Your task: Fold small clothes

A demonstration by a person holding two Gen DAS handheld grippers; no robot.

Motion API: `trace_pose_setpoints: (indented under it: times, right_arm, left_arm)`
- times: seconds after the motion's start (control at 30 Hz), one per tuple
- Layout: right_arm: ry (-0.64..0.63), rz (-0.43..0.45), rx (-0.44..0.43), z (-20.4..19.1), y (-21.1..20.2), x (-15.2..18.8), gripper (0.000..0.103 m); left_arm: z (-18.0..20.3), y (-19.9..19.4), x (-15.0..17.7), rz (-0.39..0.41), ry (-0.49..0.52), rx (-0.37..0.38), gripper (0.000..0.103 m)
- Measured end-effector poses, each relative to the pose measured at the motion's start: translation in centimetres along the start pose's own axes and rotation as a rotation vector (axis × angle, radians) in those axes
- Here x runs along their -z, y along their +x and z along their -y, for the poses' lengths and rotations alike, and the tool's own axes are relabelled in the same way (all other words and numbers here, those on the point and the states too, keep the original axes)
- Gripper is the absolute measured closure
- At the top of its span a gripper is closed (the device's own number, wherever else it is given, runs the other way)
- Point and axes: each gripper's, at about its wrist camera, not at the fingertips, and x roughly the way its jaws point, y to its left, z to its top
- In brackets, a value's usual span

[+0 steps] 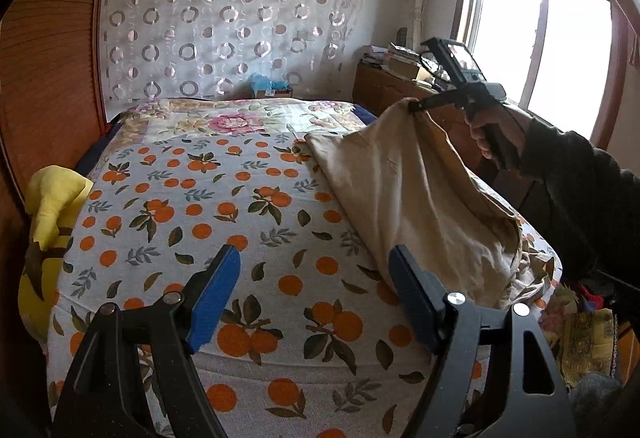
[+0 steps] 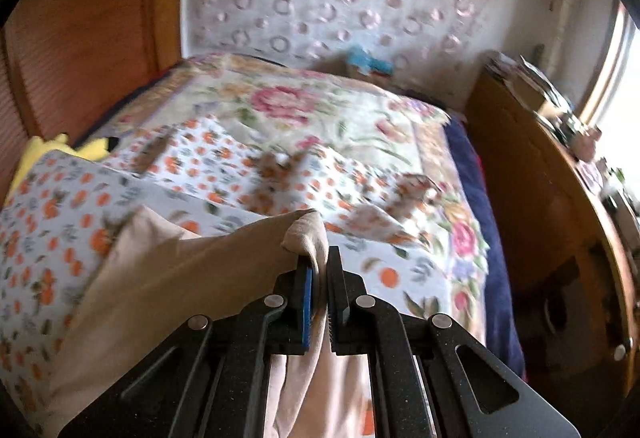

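A beige cloth (image 1: 416,198) lies on the right side of the bed, one corner lifted off it. My right gripper (image 1: 414,107) pinches that raised corner, with a person's hand around its handle. In the right wrist view the same gripper (image 2: 319,266) is shut on a bunched fold of the beige cloth (image 2: 168,278), which hangs down to the left and below. My left gripper (image 1: 314,274) hovers open over the near part of the bed, its blue pads (image 1: 214,298) wide apart with nothing between them, just left of the cloth's lower edge.
An orange-print sheet (image 1: 200,206) covers the bed, with a floral quilt (image 1: 224,122) behind it. A yellow plush toy (image 1: 52,214) sits at the left edge. A cluttered wooden dresser (image 1: 400,78) stands by the window on the right. Bags (image 1: 584,334) lie beside the bed's right corner.
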Motion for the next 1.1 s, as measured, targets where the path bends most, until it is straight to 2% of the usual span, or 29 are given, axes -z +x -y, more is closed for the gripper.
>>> trace_pose_setpoints:
  times: [0.1,0.13,0.2,0.27,0.3,0.43,0.63,0.7,0.9,1.1]
  right_arm:
    - [0.046,-0.062,0.015,0.6,1.9,0.9,0.097]
    - [0.046,-0.080,0.023,0.9,2.2,0.7,0.094]
    - [0.051,-0.094,0.034,1.5,2.5,0.9,0.083]
    - [0.060,-0.072,0.011,2.5,1.4,1.2,0.067]
    - [0.067,-0.063,0.004,3.0,0.8,1.2,0.066]
    - [0.076,-0.013,-0.038,3.4,-3.3,4.1,0.065]
    - [0.018,0.051,-0.126,1.8,-9.6,10.7,0.065]
    - [-0.008,0.041,-0.180,0.8,-10.8,12.9,0.065]
    - [-0.027,0.050,-0.198,-0.8,-13.3,18.0,0.065]
    - [-0.003,0.072,-0.284,-1.4,-14.7,20.2,0.066]
  left_arm:
    - [0.2,0.1,0.0,-0.007,0.005,0.003,0.026]
    - [0.3,0.1,0.0,-0.008,0.007,0.004,0.026]
    - [0.4,0.2,0.1,-0.011,0.009,0.005,0.026]
    - [0.7,0.3,0.1,-0.014,0.010,0.010,0.026]
    - [0.7,0.3,0.1,-0.016,0.013,0.011,0.026]
    - [1.2,0.7,0.2,-0.025,0.023,0.020,0.026]
    - [2.5,1.4,0.3,-0.039,0.048,0.040,0.026]
    - [3.1,1.8,0.4,-0.050,0.060,0.048,0.026]
    - [4.8,2.6,0.7,-0.078,0.090,0.072,0.026]
    - [5.7,3.0,0.9,-0.092,0.108,0.087,0.026]
